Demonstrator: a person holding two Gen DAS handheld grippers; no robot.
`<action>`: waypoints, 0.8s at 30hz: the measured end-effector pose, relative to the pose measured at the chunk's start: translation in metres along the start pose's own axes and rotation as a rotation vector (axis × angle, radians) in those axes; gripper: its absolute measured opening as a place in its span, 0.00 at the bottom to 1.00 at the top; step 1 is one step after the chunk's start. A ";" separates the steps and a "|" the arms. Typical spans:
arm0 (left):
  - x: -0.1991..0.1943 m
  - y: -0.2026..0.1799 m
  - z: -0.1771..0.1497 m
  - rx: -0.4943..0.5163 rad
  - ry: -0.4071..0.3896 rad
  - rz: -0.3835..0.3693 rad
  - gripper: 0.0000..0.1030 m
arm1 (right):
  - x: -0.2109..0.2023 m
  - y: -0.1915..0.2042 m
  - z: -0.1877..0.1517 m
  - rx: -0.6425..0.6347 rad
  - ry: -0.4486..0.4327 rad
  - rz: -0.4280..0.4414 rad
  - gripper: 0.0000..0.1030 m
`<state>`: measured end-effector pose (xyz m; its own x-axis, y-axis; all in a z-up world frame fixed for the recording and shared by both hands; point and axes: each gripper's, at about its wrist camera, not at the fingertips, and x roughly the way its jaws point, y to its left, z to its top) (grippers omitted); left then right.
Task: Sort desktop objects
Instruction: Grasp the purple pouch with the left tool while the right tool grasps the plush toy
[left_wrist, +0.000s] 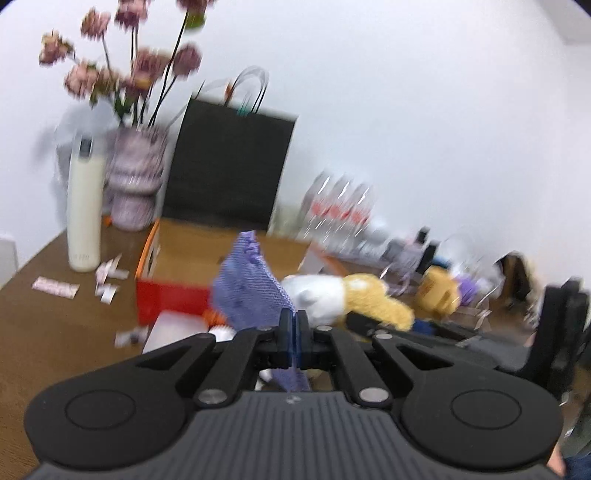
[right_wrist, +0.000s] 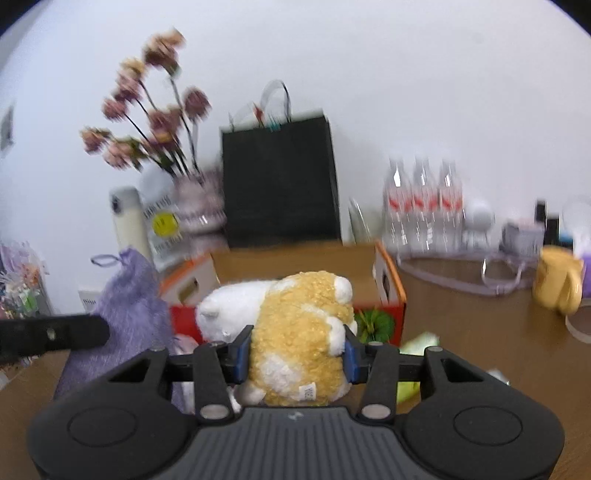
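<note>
Lift step: purple pouch (left_wrist: 247, 291) clamped in left gripper (left_wrist: 292, 325), plush toy (right_wrist: 303, 332) gripped by right gripper (right_wrist: 297, 356); placement into the open box (right_wrist: 388, 284) judged next.

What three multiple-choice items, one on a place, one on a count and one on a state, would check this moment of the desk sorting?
1. Where does the black paper bag stand?
A. behind the orange-edged box, by the wall
B. flat under the plush toy
C. hanging from the flowers

2. How many clear water bottles with red labels stand in a row in the right wrist view?
A. one
B. three
C. six

3. What are the right tongs doing?
A. standing open over bare table
B. closed on the yellow and white plush toy
C. closed on the white bottle

Answers:
1 A, the bag rises upright just beyond the box's far edge.
2 B, three necks show side by side.
3 B, both blue pads press into the toy's sides.
</note>
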<state>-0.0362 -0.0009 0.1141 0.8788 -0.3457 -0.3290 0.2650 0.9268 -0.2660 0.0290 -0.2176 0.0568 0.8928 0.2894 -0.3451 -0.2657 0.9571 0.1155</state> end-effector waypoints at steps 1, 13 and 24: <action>-0.010 0.000 0.004 -0.011 -0.022 -0.023 0.02 | -0.009 0.002 0.004 -0.007 -0.020 0.004 0.44; -0.058 0.033 -0.078 -0.194 0.264 -0.111 0.02 | -0.087 -0.008 -0.051 -0.021 0.133 0.029 0.44; -0.009 0.015 -0.098 -0.045 0.347 0.081 0.83 | -0.081 -0.005 -0.104 -0.008 0.279 -0.010 0.47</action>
<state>-0.0790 0.0019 0.0243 0.7072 -0.3076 -0.6366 0.1754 0.9486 -0.2635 -0.0801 -0.2447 -0.0128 0.7610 0.2714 -0.5893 -0.2616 0.9596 0.1041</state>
